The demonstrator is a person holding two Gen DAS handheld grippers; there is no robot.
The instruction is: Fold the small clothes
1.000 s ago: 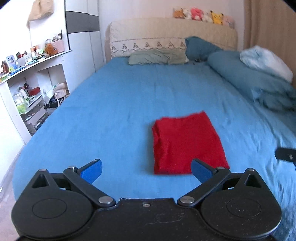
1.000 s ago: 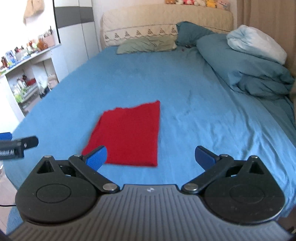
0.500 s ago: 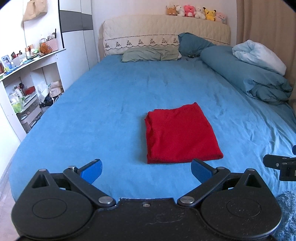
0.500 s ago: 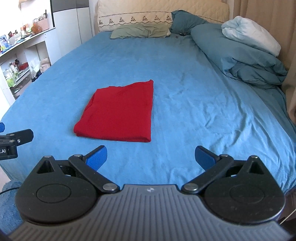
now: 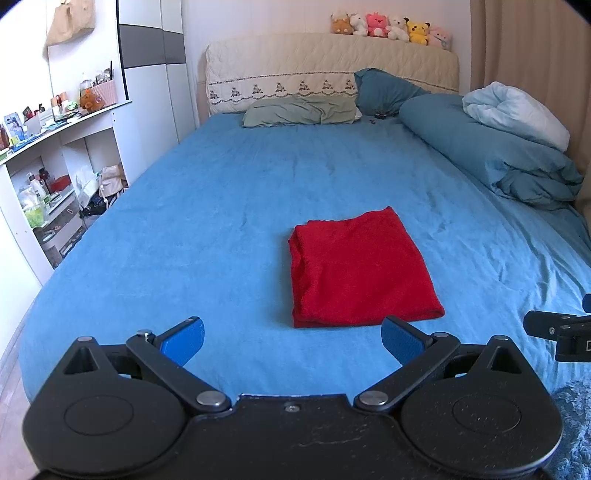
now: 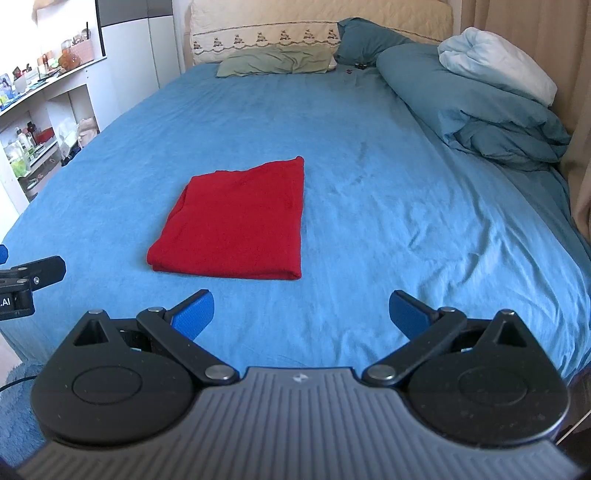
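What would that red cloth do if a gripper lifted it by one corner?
The red cloth looks soft and layered, so it would probably droop and unfold. It seems light and thin. Pushed, it would likely bunch on the sheet rather than slide.

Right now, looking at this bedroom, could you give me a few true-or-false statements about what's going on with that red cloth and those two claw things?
1. The red garment lies folded flat on the blue bed sheet. True.
2. The left gripper is clamped on the garment. False: it is open and holds nothing, short of the cloth.
3. The right gripper is open. True.
4. The garment rests on the pillow. False: the pillow is far off by the headboard.
5. Plush toys sit along the headboard top. True.
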